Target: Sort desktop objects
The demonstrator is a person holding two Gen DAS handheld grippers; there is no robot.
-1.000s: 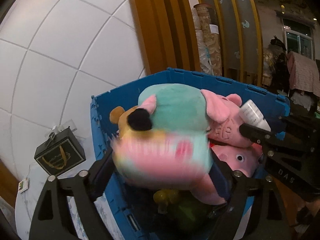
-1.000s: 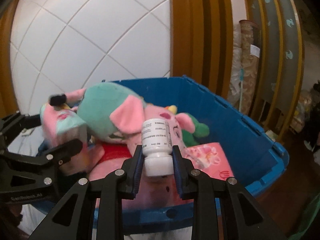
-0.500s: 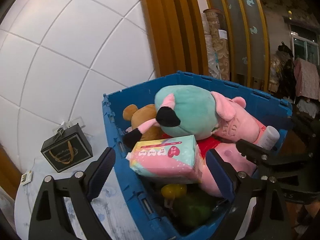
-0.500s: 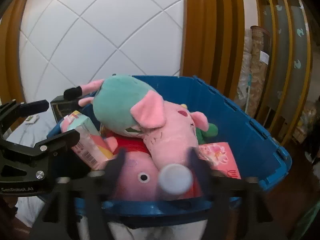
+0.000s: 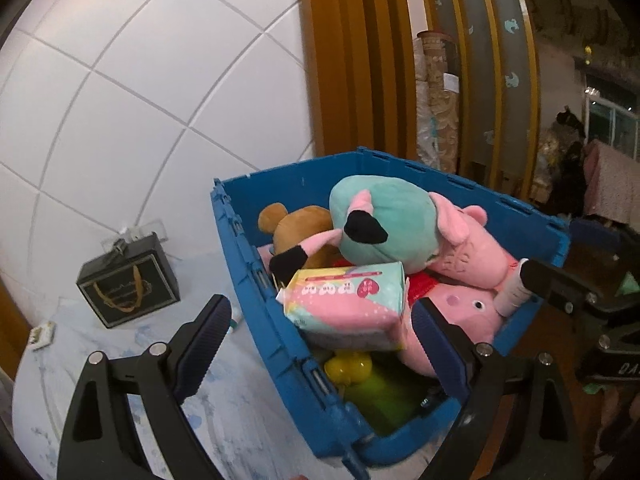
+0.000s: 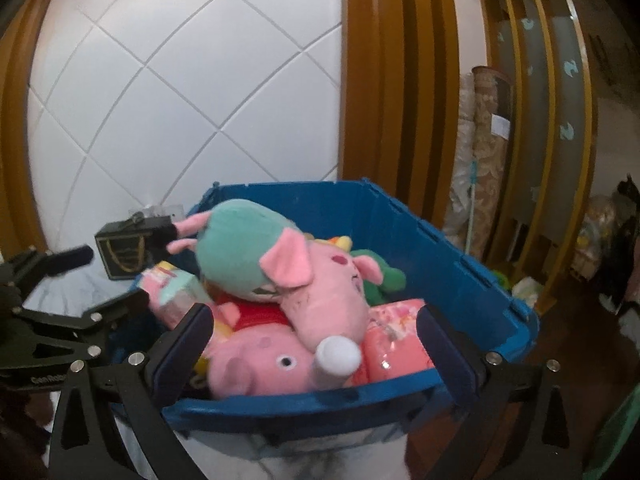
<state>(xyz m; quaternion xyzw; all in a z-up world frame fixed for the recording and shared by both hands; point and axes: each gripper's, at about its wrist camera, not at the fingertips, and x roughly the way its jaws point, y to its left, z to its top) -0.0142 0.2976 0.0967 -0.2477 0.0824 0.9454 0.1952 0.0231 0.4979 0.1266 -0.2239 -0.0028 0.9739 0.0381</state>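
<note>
Both grippers, left [image 5: 320, 340] and right [image 6: 316, 344], gape wide, empty.

A lived-in home interior, seen from two low angles. A blue plastic storage crate [image 5: 460, 188] sits on a pale marbled tabletop [image 5: 248, 412], packed with soft toys: a pink pig plush [image 6: 260, 364], a teal and pink plush [image 5: 384, 224] and a brown teddy bear [image 5: 296, 224]. Behind is a white padded wall panel [image 5: 152, 80] with diagonal seams, framed by honey-coloured wooden slats [image 6: 396, 80]. A small black gift bag [image 5: 128, 280] with gold handles stands on the table. Rolled patterned fabric [image 6: 484, 152] leans in a corner, and cloth hangs near a distant window [image 5: 608, 120].
</note>
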